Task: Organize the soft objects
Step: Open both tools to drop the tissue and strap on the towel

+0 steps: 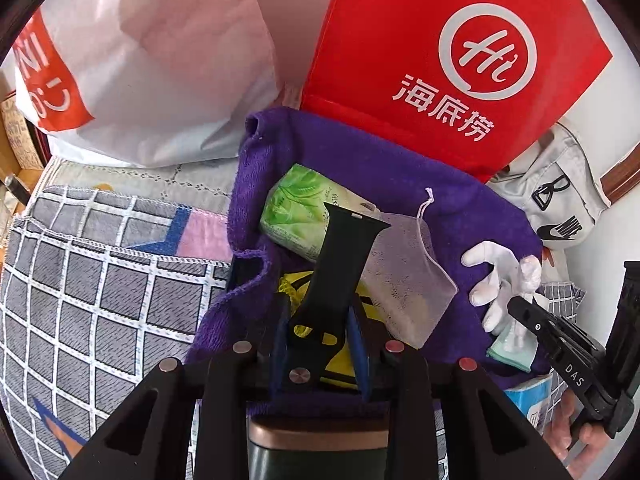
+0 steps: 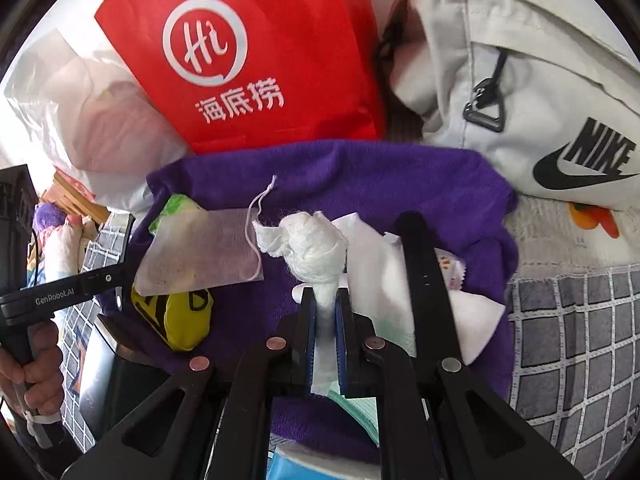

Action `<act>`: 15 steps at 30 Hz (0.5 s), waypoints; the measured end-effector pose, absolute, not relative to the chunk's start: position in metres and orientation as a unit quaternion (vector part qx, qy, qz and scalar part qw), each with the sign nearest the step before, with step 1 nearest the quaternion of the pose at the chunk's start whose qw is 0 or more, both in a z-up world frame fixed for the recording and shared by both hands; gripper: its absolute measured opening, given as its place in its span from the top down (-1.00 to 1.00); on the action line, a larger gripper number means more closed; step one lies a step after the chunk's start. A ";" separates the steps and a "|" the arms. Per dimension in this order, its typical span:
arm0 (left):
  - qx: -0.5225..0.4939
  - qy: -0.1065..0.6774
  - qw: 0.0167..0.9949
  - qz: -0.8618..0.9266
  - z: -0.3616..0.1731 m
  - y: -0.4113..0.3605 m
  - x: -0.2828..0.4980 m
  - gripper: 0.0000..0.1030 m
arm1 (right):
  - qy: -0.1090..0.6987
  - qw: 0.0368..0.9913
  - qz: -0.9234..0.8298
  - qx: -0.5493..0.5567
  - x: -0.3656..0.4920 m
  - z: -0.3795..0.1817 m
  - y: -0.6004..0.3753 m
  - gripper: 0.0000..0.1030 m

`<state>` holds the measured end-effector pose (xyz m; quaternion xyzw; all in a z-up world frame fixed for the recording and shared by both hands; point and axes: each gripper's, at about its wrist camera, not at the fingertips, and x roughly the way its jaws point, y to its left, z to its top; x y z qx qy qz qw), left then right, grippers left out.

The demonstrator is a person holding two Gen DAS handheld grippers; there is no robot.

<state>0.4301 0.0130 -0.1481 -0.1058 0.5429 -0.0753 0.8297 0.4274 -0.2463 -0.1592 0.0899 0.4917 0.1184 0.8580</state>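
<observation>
The left gripper clamps a black watch strap and the right gripper pinches a white glove, both lifted above the purple towel's centre, seemingly for sorting.

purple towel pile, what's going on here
A person holds a gripper in each hand over a purple towel strewn with small soft items. The left gripper is shut on a black rubber watch strap. The right gripper is shut on a white gauze wad. Red and white bags stand behind.
</observation>
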 end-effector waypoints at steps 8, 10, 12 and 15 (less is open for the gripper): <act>-0.112 0.544 0.828 -0.077 -0.150 0.012 0.434 0.02 | 0.483 0.863 0.125 0.085 0.426 -0.158 -0.247 0.26; -0.106 0.536 0.834 -0.077 -0.143 0.012 0.431 -0.01 | 0.472 0.869 0.125 0.088 0.422 -0.154 -0.249 0.12; -0.107 0.533 0.835 -0.079 -0.138 0.015 0.427 -0.01 | 0.464 0.873 0.121 0.084 0.419 -0.148 -0.249 0.07; -0.106 0.523 0.842 -0.080 -0.126 0.021 0.417 -0.01 | 0.456 0.880 0.110 0.072 0.408 -0.137 -0.247 0.07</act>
